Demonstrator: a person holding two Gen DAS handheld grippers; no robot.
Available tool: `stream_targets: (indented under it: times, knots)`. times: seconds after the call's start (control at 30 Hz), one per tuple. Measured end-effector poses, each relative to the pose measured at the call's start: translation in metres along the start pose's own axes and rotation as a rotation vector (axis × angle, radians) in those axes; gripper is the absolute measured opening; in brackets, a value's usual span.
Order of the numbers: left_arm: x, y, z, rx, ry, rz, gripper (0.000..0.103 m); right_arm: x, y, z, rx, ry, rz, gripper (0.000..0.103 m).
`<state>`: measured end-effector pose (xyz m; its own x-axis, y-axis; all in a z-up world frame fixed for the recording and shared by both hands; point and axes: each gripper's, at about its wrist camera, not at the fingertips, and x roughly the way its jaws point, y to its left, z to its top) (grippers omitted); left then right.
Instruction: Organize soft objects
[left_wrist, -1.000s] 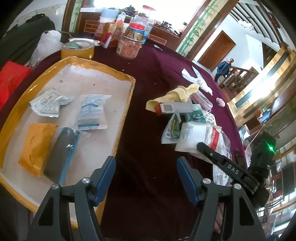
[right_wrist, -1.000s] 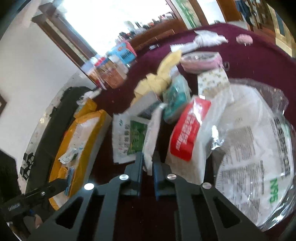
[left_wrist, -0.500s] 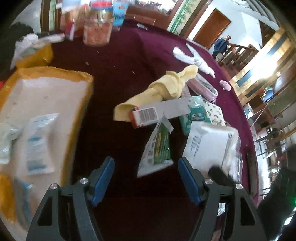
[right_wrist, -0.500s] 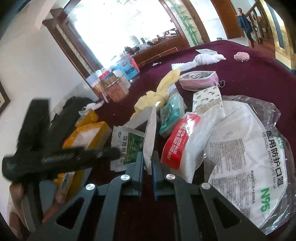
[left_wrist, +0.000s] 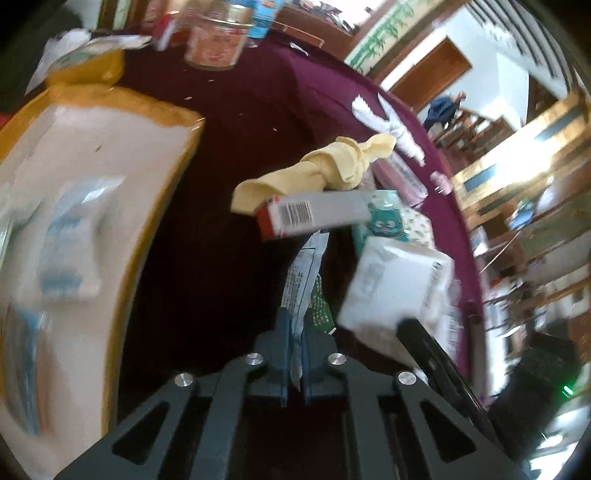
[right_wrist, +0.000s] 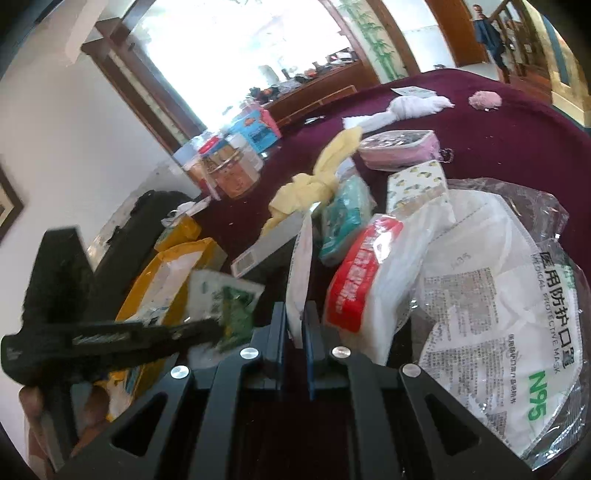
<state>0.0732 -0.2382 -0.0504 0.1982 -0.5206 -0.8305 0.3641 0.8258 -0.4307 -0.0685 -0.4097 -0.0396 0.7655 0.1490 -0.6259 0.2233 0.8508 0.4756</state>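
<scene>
My left gripper (left_wrist: 294, 328) is shut on the edge of a green and white sachet (left_wrist: 309, 280), lifted off the maroon table; it shows in the right wrist view too (right_wrist: 225, 302). My right gripper (right_wrist: 294, 314) is shut on the edge of a thin white packet (right_wrist: 301, 266). A pile of soft goods lies ahead: a knotted yellow cloth (left_wrist: 332, 170), a teal tissue pack (right_wrist: 343, 221), a red and white pack (right_wrist: 369, 280), an N95 mask bag (right_wrist: 498, 295). The yellow-rimmed tray (left_wrist: 162, 192) with pouches lies left.
A long grey box with a red end (left_wrist: 314, 214) rests on the pile. A glass jar (left_wrist: 218, 44), tape roll and boxes stand at the table's far side. A white knotted cloth (right_wrist: 402, 110), a pink pouch (right_wrist: 402, 147) and a pink puff (right_wrist: 484, 99) lie beyond.
My left gripper moved right from the tray to the pile, shut on the green sachet and lifted it. My right gripper stays shut on the white packet.
</scene>
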Motion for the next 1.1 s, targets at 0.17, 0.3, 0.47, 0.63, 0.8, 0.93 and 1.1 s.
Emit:
stream_targets:
  times: [0.17,0.3,0.47,0.63,0.8,0.93,1.1]
  knots:
    - [-0.043,0.022,-0.027,-0.089,-0.047,-0.104,0.003,0.002,0.007,-0.001,-0.043,0.025,0.038,0.009]
    - [-0.092,0.041,-0.039,-0.124,-0.125,-0.159,0.003,0.001,0.022,-0.004,-0.032,0.064,0.119,0.009]
    - [-0.142,0.078,-0.037,-0.148,-0.206,-0.151,0.003,0.0,0.082,0.001,-0.095,0.084,0.28,0.009]
    - [-0.16,0.12,-0.02,-0.211,-0.26,-0.109,0.003,0.038,0.135,0.015,-0.131,0.151,0.337,0.009]
    - [-0.164,0.153,0.009,-0.265,-0.287,-0.091,0.003,0.108,0.162,0.046,-0.067,0.246,0.343,0.009]
    - [-0.143,0.172,0.044,-0.278,-0.247,-0.052,0.003,0.162,0.159,0.049,-0.014,0.343,0.334,0.009]
    - [-0.101,0.188,0.077,-0.291,-0.167,0.015,0.003,0.185,0.147,0.039,-0.004,0.396,0.311,0.009]
